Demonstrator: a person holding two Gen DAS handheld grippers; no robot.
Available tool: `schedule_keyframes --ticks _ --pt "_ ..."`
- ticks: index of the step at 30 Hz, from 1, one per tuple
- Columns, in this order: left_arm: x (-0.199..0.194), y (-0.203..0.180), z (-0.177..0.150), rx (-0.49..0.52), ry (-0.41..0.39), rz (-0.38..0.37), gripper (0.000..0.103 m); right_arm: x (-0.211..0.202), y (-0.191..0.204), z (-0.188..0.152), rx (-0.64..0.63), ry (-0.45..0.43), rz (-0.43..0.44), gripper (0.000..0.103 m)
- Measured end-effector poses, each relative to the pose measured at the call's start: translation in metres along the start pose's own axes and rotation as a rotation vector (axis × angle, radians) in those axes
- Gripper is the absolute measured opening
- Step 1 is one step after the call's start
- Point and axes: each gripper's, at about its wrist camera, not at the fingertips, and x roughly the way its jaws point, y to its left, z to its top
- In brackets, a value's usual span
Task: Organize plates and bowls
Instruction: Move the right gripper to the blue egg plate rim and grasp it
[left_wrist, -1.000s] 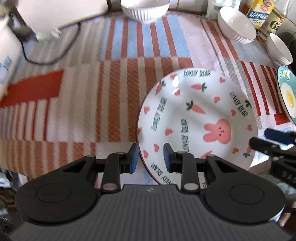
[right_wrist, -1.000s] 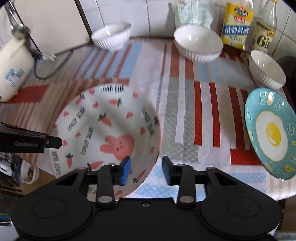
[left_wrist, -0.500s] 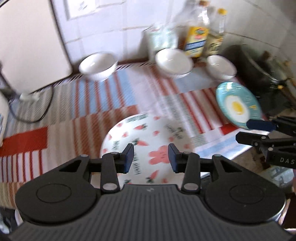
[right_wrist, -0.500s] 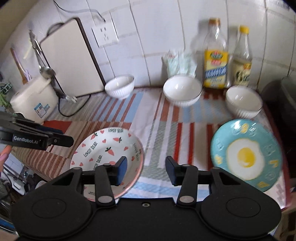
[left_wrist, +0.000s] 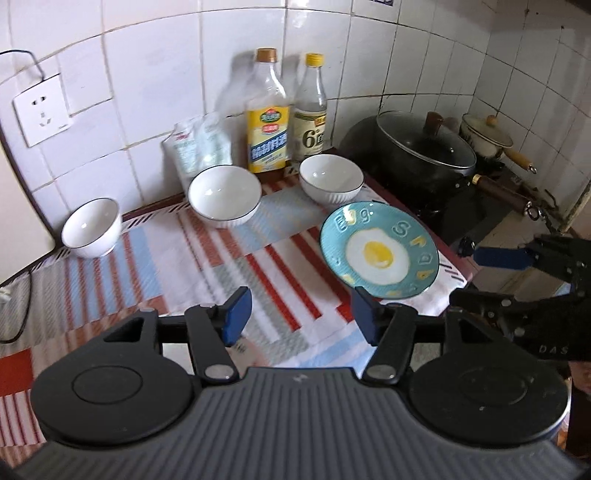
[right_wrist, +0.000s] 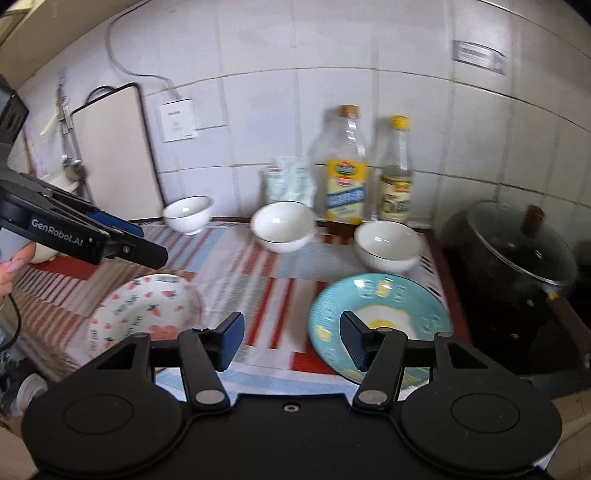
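A blue plate with a fried-egg print (left_wrist: 380, 251) (right_wrist: 380, 314) lies at the right end of the striped cloth. A white rabbit-and-carrot plate (right_wrist: 144, 314) lies at the front left, hidden in the left wrist view. Three white bowls stand near the wall: left (left_wrist: 91, 227) (right_wrist: 188, 214), middle (left_wrist: 224, 195) (right_wrist: 282, 227), right (left_wrist: 330, 179) (right_wrist: 388, 245). My left gripper (left_wrist: 301, 314) (right_wrist: 122, 240) is open and empty above the cloth's front. My right gripper (right_wrist: 291, 341) (left_wrist: 480, 273) is open and empty, raised above the front edge between the two plates.
Two bottles (left_wrist: 267, 122) (left_wrist: 310, 118) and a plastic bag (left_wrist: 199, 147) stand against the tiled wall. A black lidded pot (left_wrist: 424, 151) sits on the stove at the right. A cutting board (right_wrist: 114, 158) leans at the left.
Both grippers have pulled up and back from the rabbit plate and opened wider. The rabbit plate stays on the cloth. The views now take in the whole counter.
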Motion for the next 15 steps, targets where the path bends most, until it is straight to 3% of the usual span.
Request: schedule_keyframes --ticks 7,15 --pt "0.051 -0.022 -0.007 -0.048 0.014 -0.004 0.061 0.016 -0.04 -0.034 0.117 -0.017 -0.054 0.063" --pt "0.12 -0.047 -0.01 -0.095 0.044 0.029 0.061 0.054 -0.089 -0.063 0.312 0.037 -0.106 0.063"
